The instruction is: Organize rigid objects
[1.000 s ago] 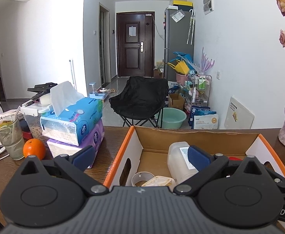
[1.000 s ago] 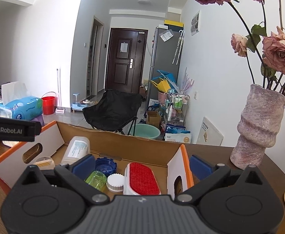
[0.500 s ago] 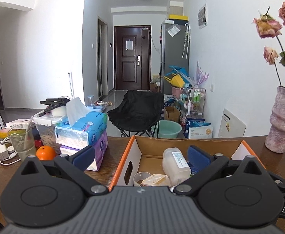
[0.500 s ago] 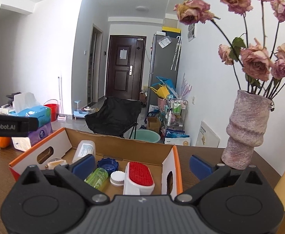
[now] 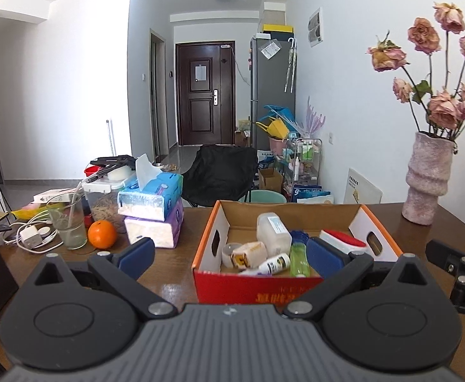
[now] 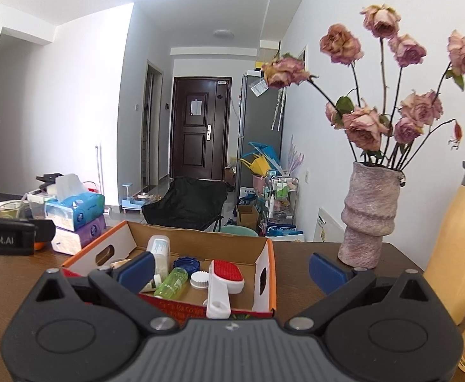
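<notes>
Jaws on both grippers are standing wide apart and holding nothing: the left gripper (image 5: 229, 254) and the right gripper (image 6: 230, 269) are each hovering above the tabletop (image 5: 172, 273), short of the cardboard box (image 6: 265, 283) that carries the task's things.

Taking the box as landmark, and going from its near wall backwards: the red-and-white brush (image 6: 222, 283) is lying closest to the right gripper, handle over the near wall and bristle head pointing into the box, so its long axis is running almost straight away from the right jaws. Just left of it are sitting a white ribbed cap (image 6: 200, 279) and a green bottle (image 6: 171, 281) (lying on its side, also pointing roughly front to back). Behind those, a blue lid (image 6: 186, 263), and at the rear left a white bottle (image 6: 159, 250) leaning toward the back wall.

My reading is that the right gripper is the nearer one for the brush, while the left gripper is facing the box's left half, where a small white tube (image 5: 275, 262) is lying crosswise. Beyond the box's right side, well apart, a vase (image 6: 370, 219) is standing.
</notes>
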The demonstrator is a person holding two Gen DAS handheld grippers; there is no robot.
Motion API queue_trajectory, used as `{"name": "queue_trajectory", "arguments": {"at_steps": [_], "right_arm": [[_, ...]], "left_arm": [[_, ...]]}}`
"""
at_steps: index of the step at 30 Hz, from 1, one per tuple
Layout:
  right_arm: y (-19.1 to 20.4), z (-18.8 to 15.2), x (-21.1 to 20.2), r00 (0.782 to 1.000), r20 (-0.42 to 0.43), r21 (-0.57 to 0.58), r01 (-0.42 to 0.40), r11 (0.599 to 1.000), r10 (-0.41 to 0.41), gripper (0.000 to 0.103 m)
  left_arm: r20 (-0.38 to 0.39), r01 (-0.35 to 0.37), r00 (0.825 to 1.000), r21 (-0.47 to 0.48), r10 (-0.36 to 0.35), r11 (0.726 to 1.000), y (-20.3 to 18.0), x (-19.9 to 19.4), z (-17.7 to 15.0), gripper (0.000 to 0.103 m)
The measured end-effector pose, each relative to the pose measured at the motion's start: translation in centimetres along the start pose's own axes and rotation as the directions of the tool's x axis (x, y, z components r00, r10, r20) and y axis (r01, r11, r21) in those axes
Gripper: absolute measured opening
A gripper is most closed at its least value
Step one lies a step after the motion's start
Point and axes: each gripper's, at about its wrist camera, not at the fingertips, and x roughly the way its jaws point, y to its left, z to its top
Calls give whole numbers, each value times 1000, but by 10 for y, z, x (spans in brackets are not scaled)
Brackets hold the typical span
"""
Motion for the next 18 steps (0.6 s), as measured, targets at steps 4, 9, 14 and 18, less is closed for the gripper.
{"name": "queue_trajectory", "arguments": {"at_steps": [4, 9, 14, 18], "right_arm": [[1, -5, -39, 1000, 0, 7, -11, 1000, 11, 103], [4, -12, -92, 1000, 10, 4, -23, 1000, 23, 103], [4, -25, -148, 999, 17, 18, -37, 999, 37, 103], [2, -41, -188, 999, 16, 27, -40, 999, 39, 103]], "left_arm": [[-4, 4, 1000, 2, -4, 1000, 1, -41, -10, 103], [-8, -2, 1000, 16, 2, 1000, 0, -94, -27, 103], [-6, -9, 1000, 21, 9, 1000, 1, -147, -47, 103], [-8, -9, 1000, 20, 9, 1000, 2, -184, -66, 103]]}}
